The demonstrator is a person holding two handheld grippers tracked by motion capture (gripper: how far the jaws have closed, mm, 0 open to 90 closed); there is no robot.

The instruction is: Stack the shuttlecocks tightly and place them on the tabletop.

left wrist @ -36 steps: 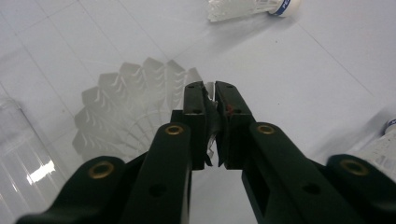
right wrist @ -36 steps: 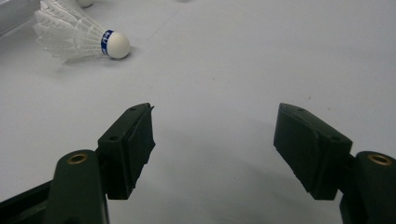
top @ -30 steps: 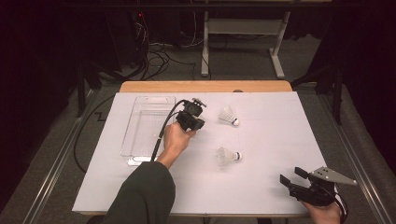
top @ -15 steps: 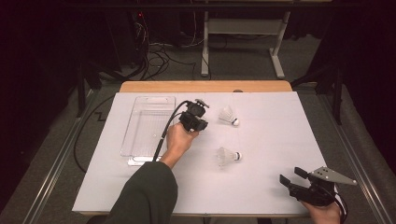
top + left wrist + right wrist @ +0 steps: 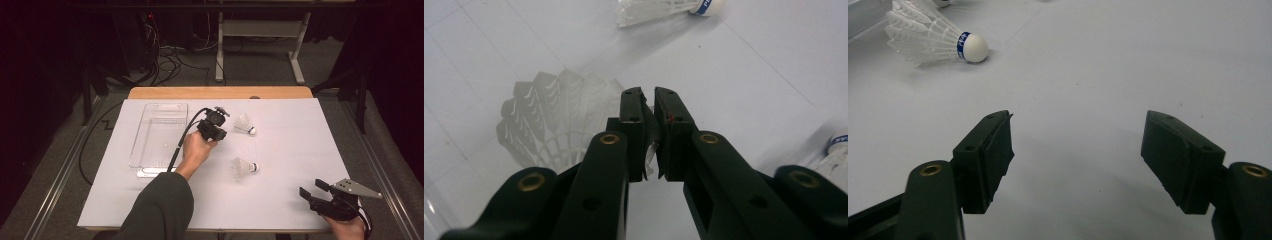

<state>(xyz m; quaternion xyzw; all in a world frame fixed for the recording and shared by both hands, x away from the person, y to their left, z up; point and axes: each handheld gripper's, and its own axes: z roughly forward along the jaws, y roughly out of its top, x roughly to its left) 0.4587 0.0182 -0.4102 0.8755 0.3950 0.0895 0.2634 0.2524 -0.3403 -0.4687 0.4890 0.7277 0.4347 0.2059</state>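
Observation:
My left gripper (image 5: 216, 131) sits in a hand just right of the clear tray (image 5: 157, 135), pointing down at the table. In the left gripper view its jaws (image 5: 649, 92) are nearly together and pinch the feather rim of a white shuttlecock (image 5: 551, 122); they have just been opening a little, with the feather still between them. Two more shuttlecocks lie on the white sheet, one beside the gripper (image 5: 245, 123) and one nearer (image 5: 243, 167). My right gripper (image 5: 311, 188) rests open at the near right corner, nothing between its jaws (image 5: 1078, 120). A blue-banded shuttlecock (image 5: 933, 42) lies ahead of it.
A white sheet (image 5: 290, 150) covers the table; a wooden edge (image 5: 220, 92) shows at the far side. The left gripper's black cable (image 5: 182, 142) runs over the tray's right rim. Table legs and floor cables stand beyond the far edge.
The left hand and its gripper have edged slightly to the right. The right gripper and both loose shuttlecocks have stayed where they were.

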